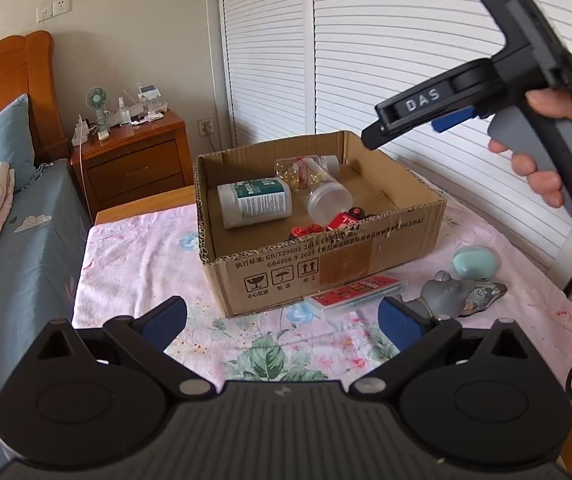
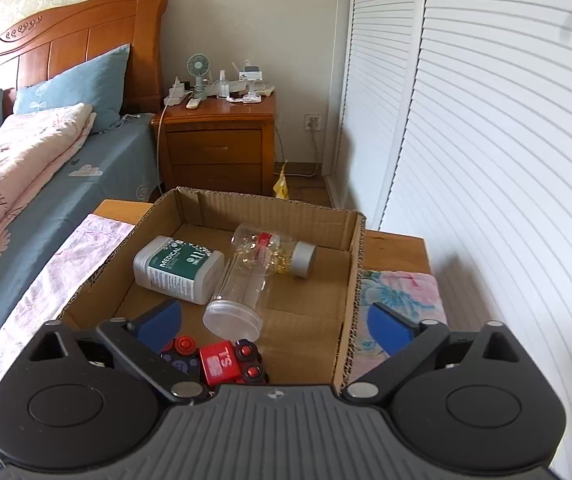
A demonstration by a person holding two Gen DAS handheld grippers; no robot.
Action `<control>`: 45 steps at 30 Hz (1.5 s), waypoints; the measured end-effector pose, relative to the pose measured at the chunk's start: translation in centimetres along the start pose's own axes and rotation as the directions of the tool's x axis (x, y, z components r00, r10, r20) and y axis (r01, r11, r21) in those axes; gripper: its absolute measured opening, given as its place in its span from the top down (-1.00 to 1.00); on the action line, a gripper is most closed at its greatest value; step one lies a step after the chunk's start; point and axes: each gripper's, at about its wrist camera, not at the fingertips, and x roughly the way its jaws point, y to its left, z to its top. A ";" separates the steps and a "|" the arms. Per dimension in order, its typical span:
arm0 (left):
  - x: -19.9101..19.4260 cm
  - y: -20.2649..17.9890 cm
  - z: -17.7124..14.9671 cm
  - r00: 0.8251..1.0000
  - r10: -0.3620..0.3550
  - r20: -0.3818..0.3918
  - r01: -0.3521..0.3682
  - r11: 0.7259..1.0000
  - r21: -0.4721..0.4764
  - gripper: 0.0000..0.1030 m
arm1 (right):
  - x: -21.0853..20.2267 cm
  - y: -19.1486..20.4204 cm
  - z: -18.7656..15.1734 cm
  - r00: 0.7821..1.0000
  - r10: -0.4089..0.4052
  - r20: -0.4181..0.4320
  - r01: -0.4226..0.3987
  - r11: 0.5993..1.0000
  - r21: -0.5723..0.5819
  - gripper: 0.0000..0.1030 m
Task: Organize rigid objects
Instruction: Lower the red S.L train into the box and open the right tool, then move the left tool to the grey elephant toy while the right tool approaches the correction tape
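An open cardboard box stands on a floral cloth. Inside lie a white bottle with a green label, a clear lidded jar, a clear bottle of yellow capsules and a red toy car. In front of the box to the right lie a red card case, a grey figurine and a teal egg-shaped thing. My left gripper hangs open and empty before the box. My right gripper, open and empty, hovers over the toy car at the box's near wall.
A hand holds the right gripper above the box's right corner. A bed runs along the left, a wooden nightstand stands behind, and louvred doors close off the right. A flat foil packet lies under the figurine.
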 end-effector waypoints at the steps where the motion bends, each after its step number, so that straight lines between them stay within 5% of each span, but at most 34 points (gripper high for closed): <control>1: 0.0 0.0 0.0 1.000 0.000 -0.002 0.000 1.000 -0.002 -0.97 | -0.2 0.0 0.0 1.000 -0.004 0.004 0.004 1.000 -0.002 -1.00; 14: 0.1 -0.3 -0.4 1.000 -0.008 -0.022 0.007 1.000 -0.023 -0.98 | -2.3 -0.7 -3.9 0.998 -0.065 -0.003 0.065 0.996 0.064 -1.00; 25: 0.6 -1.5 -0.9 0.999 -0.008 -0.043 0.008 1.000 0.000 -0.98 | -2.3 -1.9 -11.4 0.961 -0.270 -0.056 0.272 0.961 0.049 -1.00; 38: 2.1 -4.2 -0.4 0.996 -0.030 -0.089 0.031 1.000 0.007 -0.98 | -1.1 -2.1 -15.3 0.976 -0.184 -0.116 0.195 0.976 0.094 -1.00; 45: 3.7 -6.6 0.1 0.993 -0.054 -0.108 0.058 0.998 0.032 -0.98 | -1.4 -2.7 -16.7 0.990 -0.070 -0.124 0.082 0.992 0.097 -1.00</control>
